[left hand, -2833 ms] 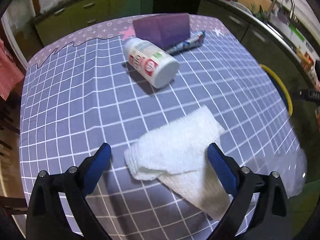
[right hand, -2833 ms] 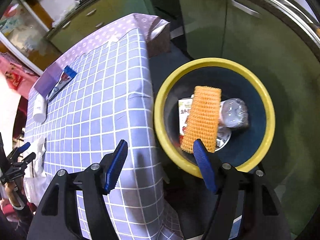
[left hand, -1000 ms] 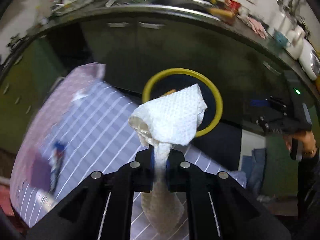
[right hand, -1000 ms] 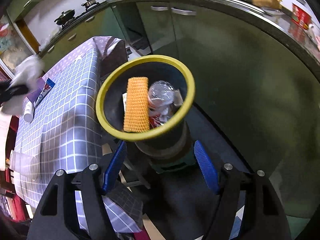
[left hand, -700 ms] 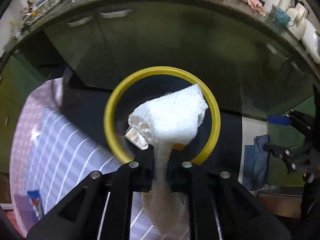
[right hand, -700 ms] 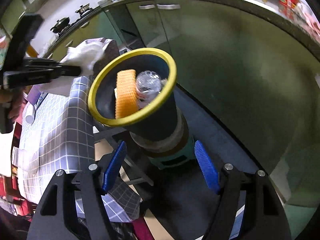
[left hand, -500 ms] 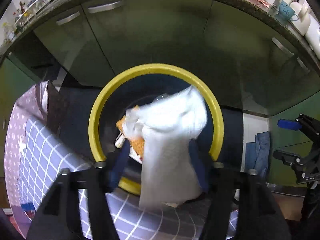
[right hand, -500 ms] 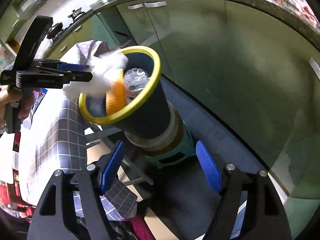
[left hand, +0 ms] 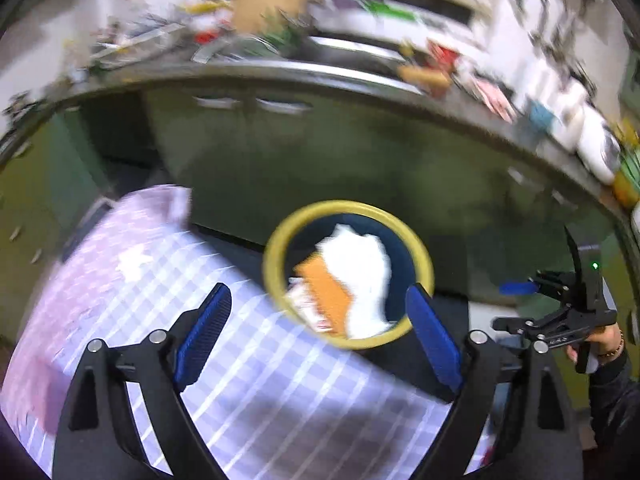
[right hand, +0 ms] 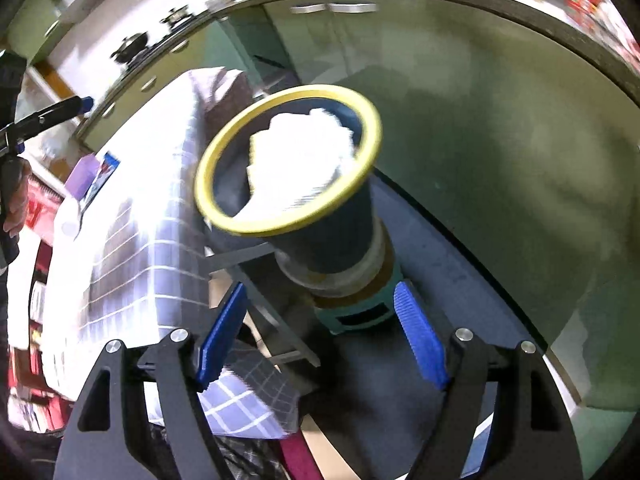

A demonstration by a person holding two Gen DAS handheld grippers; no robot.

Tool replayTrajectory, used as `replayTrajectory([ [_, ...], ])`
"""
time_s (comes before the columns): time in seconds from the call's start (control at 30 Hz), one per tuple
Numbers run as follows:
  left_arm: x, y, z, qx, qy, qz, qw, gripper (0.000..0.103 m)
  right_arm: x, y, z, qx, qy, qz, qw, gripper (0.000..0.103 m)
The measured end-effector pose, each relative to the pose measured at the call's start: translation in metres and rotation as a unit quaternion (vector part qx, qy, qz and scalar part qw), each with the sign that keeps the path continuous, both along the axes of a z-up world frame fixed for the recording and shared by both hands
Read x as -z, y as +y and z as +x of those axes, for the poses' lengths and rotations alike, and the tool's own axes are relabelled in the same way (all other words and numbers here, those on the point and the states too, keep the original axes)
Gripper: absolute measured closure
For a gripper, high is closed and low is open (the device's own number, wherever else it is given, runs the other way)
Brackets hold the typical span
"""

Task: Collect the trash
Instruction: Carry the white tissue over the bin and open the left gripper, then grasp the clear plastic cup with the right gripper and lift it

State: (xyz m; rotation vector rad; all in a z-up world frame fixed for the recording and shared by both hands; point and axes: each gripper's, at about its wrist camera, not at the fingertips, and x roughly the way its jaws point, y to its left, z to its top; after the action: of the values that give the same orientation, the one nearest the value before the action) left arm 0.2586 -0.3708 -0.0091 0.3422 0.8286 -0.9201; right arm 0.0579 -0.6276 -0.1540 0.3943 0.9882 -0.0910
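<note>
- My left gripper (left hand: 316,332) hung with its blue pads spread wide and nothing between them, above the table's grid-patterned cloth (left hand: 248,392) near the edge closest to the bin.
- The white paper towel (left hand: 356,276) lay inside the yellow-rimmed bin (left hand: 428,276), resting over an orange sponge-like piece (left hand: 326,296) and a printed wrapper, off the table's edge.
- My right gripper (right hand: 320,334) also stood wide open and empty, low beside the bin, looking up at its rim; from there the towel (right hand: 298,160) filled most of the opening.
- By my reading, the towel was collected, as were the items under it.
- What looked left: a purple box (right hand: 82,172) and a blue tube-like packet (right hand: 102,178) toward the table's far edge, though whether those counted as trash I could not tell.
- The left view was motion-blurred, so smaller items on the cloth could not be made out.
</note>
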Motion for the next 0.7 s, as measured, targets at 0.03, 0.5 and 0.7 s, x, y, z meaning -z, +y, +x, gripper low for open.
replayTrajectory([
  [0.03, -0.002, 0.021, 0.003, -0.02, 0.0, -0.013, 0.9997, 0.019, -0.003, 0.011, 0.004, -0.013, -0.001, -0.003, 1.0, 0.027],
  [0.5, 0.044, 0.359, -0.007, -0.376, -0.064, -0.116, 0.9171, 0.012, -0.087, 0.239, 0.041, -0.29, -0.095, -0.033, 0.952, 0.025],
  [0.7, 0.075, 0.394, 0.001, -0.414, -0.053, -0.102, 0.903, 0.012, -0.086, 0.339, 0.035, -0.401, -0.104, -0.083, 0.906, 0.018],
])
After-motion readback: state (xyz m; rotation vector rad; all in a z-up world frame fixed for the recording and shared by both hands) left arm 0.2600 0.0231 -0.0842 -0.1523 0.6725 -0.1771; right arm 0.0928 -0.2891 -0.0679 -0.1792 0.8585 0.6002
